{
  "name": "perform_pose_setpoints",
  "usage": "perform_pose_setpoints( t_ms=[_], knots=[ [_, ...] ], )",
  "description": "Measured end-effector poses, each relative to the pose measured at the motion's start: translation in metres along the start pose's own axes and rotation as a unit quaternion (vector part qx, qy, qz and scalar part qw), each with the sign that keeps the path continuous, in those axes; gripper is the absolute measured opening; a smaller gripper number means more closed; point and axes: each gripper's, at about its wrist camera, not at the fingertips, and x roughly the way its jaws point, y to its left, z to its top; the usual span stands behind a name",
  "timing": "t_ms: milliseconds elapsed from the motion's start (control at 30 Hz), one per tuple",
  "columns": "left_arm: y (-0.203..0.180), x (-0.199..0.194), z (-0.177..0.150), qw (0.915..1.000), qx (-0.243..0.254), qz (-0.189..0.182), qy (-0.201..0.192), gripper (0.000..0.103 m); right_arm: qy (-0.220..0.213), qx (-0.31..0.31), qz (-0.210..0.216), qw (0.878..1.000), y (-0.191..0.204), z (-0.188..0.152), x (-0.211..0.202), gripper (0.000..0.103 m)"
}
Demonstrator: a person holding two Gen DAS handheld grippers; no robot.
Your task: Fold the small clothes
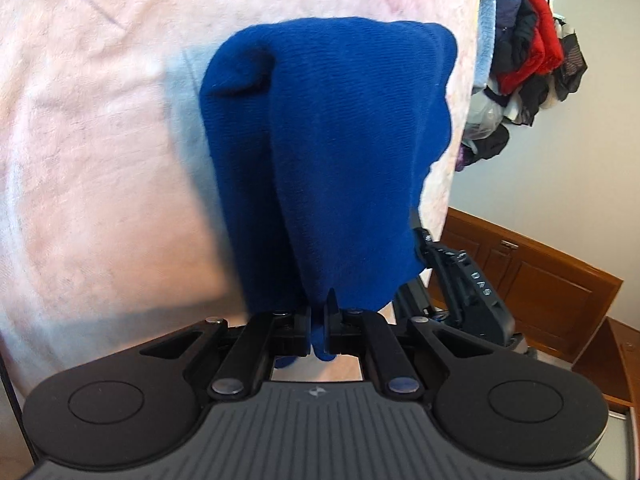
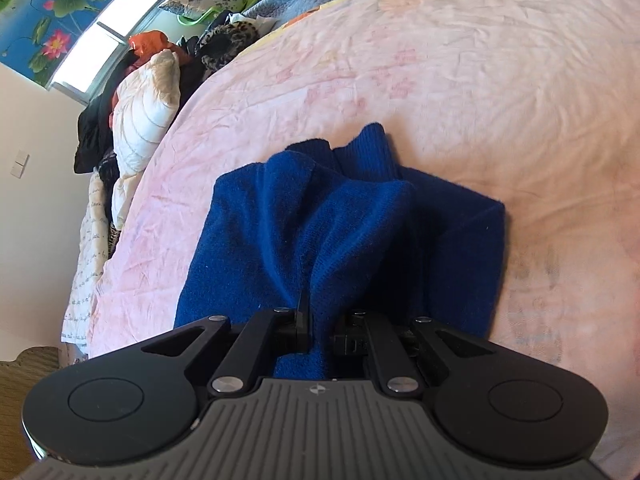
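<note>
Left claw [image 1: 318, 316] and right claw [image 2: 322, 328]: both matte black, w/ twin angled link bars pinned by silver round-head screws. Each sits on a wide grey ribbed base plate bearing a small white emblem at centre, flanked by two black rounded lobes w/ shallow circular recesses. Fingers [image 1: 300, 320] flat, black, blocky.

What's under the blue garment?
Pink bedsheet lies under the blue garment wherever its edges show; whatever sits beneath its middle is covered.

Matt blue knit garment [image 2: 340, 220] on soft, fuzzy pink blanket [image 2: 480, 60].
</note>
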Motion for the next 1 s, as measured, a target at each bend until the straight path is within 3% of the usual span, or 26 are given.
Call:
perform_pose_setpoints(
  t_ms=[67,100,200,267,333,367,400,500,600,700,767,867,900,933,1000],
  knots=[
    [0.003,0.000,0.002,1.0000,-0.002,0.008,0.000,0.005,-0.013,0.034,0.016,0.999,-0.011,0.006,-0.004,0.025],
    [0.005,-0.001,0.000,1.0000,0.000,0.009,-0.001,0.005,-0.024,0.054,0.031,0.998,-0.017,0.010,-0.008,0.034],
    [0.005,0.002,0.000,0.9999,0.007,0.012,-0.003,0.005,-0.060,0.110,0.081,0.989,-0.034,0.022,-0.018,0.035],
    [0.005,0.005,0.000,0.9998,0.008,0.016,-0.002,0.005,-0.076,0.132,0.086,0.985,-0.041,0.028,-0.017,0.035],
    [0.005,0.010,-0.002,0.9996,0.015,0.024,-0.002,0.005,-0.068,0.132,0.064,0.987,-0.042,0.034,-0.008,0.034],
    [0.006,0.012,-0.003,0.9994,0.018,0.028,0.001,0.005,-0.050,0.119,0.047,0.990,-0.038,0.034,0.000,0.028],
    [0.005,0.014,-0.005,0.9992,0.022,0.032,0.005,0.005,-0.037,0.101,0.032,0.994,-0.033,0.034,0.006,0.009],
    [0.009,0.012,-0.012,0.9986,0.033,0.038,0.015,0.005,-0.053,0.036,-0.015,0.998,-0.015,0.030,0.001,0.009],
    [0.011,0.014,-0.014,0.9979,0.040,0.044,0.025,0.005,-0.076,0.047,-0.018,0.996,-0.029,0.031,-0.015,0.009],
    [0.011,0.020,-0.013,0.9975,0.043,0.047,0.032,0.005,-0.073,0.054,-0.044,0.995,-0.046,0.024,-0.009,0.008],
    [0.007,0.024,-0.012,0.9972,0.048,0.046,0.034,0.005,-0.092,0.059,-0.038,0.993,-0.050,0.017,-0.005,0.008],
    [0.000,0.025,-0.008,0.9960,0.058,0.035,0.058,0.005,-0.121,0.105,-0.011,0.987,-0.055,0.011,-0.017,0.034],
    [-0.003,0.020,-0.006,0.9949,0.069,0.027,0.068,0.005,-0.132,0.114,0.003,0.985,-0.055,0.007,-0.025,0.049],
    [-0.005,0.011,-0.006,0.9931,0.088,0.020,0.074,0.005,-0.139,0.115,0.016,0.983,-0.052,0.001,-0.035,0.054],
    [-0.009,-0.013,-0.005,0.9876,0.138,0.012,0.073,0.005,-0.134,0.105,0.051,0.984,-0.044,-0.017,-0.055,0.055]
  ],
)
